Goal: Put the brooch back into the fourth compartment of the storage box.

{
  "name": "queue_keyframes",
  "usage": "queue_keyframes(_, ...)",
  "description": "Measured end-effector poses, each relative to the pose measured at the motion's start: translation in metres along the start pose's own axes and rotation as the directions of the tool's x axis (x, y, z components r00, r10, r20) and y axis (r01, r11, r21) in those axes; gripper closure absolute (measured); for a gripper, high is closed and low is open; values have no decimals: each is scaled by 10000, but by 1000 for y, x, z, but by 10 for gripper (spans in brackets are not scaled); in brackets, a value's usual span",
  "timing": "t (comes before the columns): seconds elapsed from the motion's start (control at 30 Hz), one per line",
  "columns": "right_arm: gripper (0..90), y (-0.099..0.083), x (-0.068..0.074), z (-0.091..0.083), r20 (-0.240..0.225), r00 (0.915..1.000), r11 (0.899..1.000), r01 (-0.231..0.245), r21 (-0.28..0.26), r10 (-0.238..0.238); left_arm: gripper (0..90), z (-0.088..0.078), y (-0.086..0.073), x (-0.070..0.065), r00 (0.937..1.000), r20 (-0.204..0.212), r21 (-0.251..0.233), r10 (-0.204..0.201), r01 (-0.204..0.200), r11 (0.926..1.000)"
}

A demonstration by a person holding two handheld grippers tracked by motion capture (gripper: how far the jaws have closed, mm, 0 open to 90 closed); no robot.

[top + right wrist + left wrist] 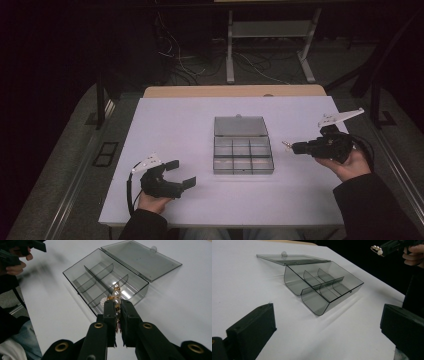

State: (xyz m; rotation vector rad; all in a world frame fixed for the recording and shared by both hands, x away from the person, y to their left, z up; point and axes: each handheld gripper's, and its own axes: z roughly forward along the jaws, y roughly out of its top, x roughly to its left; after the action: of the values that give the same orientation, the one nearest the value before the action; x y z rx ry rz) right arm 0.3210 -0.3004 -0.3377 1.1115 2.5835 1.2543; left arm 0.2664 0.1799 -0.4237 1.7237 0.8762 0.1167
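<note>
The right gripper (291,146) has its jaws nearly closed on a pearl ornament (116,295), a small piece with white beads and gold wire, and it holds it in the air just beside the right side of the smoky plastic box (243,155). This box stands in the middle of the white table (170,130), with its lid (240,126) lying open and flat behind the compartments. The left gripper (181,174) is near the front left of the table, with jaws wide and nothing between them

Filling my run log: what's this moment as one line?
right hand-held gripper: shut on pearl ornament | left hand-held gripper: open | compartment box: lid open
</note>
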Motion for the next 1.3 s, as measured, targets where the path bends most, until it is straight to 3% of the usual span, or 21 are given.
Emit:
queue_keyframes(0.37, 828, 28, 10, 23, -302, 9987, 9992, 397, -39, -398, 0, 0, 0, 0, 10000, 6, -18, -54, 54, 10000)
queue_keyframes(0.73, 828, 50, 16, 58, -551, 9967, 9981, 601, 130, -593, 0, 0, 1, 1, 10000, 33, -31, -40, 40, 10000)
queue_keyframes(1.3, 828, 63, 26, 112, -477, 9964, 9958, 728, 552, -702, 0, 0, 1, 4, 10000, -3, 17, -26, 26, 10000)
